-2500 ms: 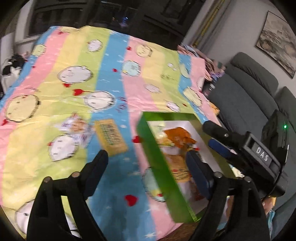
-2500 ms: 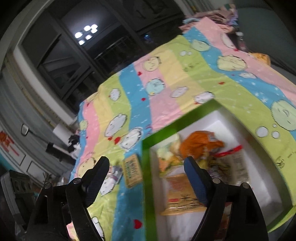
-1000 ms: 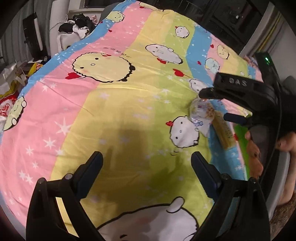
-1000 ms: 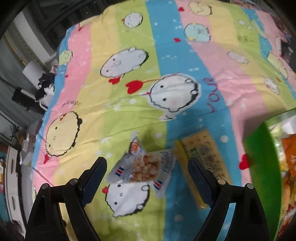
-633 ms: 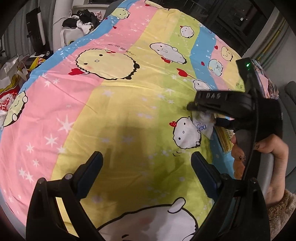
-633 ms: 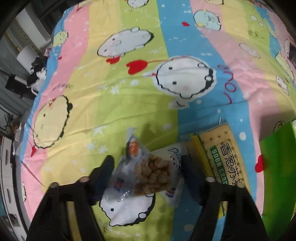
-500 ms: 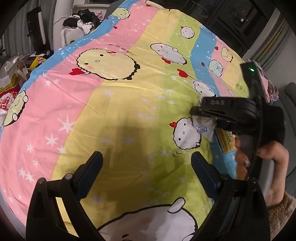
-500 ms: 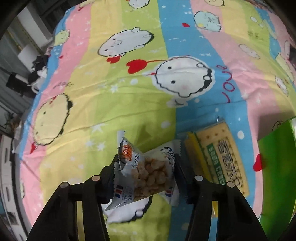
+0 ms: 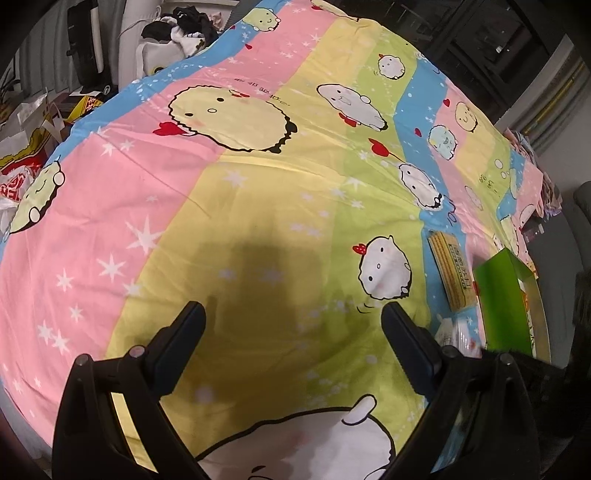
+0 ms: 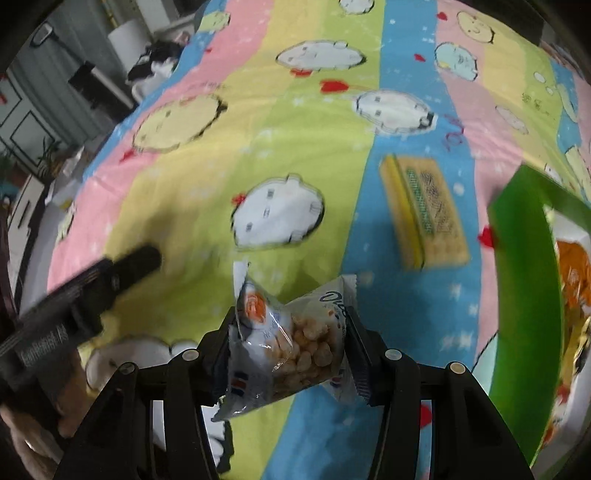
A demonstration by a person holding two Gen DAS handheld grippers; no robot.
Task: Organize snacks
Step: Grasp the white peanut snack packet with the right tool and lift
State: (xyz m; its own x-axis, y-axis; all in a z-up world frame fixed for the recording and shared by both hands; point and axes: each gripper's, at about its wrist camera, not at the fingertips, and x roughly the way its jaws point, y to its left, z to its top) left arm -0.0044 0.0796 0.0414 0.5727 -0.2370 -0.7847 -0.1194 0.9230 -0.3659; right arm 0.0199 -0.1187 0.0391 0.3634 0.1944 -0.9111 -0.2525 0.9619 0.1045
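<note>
My right gripper (image 10: 290,332) is shut on a clear white snack bag of small round puffs (image 10: 291,343), held above the striped cartoon bedsheet (image 10: 207,206). A yellow cracker packet (image 10: 424,218) lies flat on the blue stripe to the right of the bag. Further right stands the green box (image 10: 521,295) with several snacks inside. In the left wrist view my left gripper (image 9: 291,332) is open with nothing between its fingers over the yellow-green stripe. The cracker packet (image 9: 450,273) and green box (image 9: 506,306) sit at its right, and the held bag (image 9: 458,332) shows partly behind the right finger.
The bedsheet (image 9: 221,206) covers a wide surface. Clutter of bags and clothes (image 9: 177,26) lies beyond its far left edge. A grey sofa (image 9: 580,206) borders the right side. The left gripper's body (image 10: 74,295) shows at the left of the right wrist view.
My right gripper closed on the puff bag, lifted it off the sheet and carried it right, toward the green box. The left gripper stayed in place, open.
</note>
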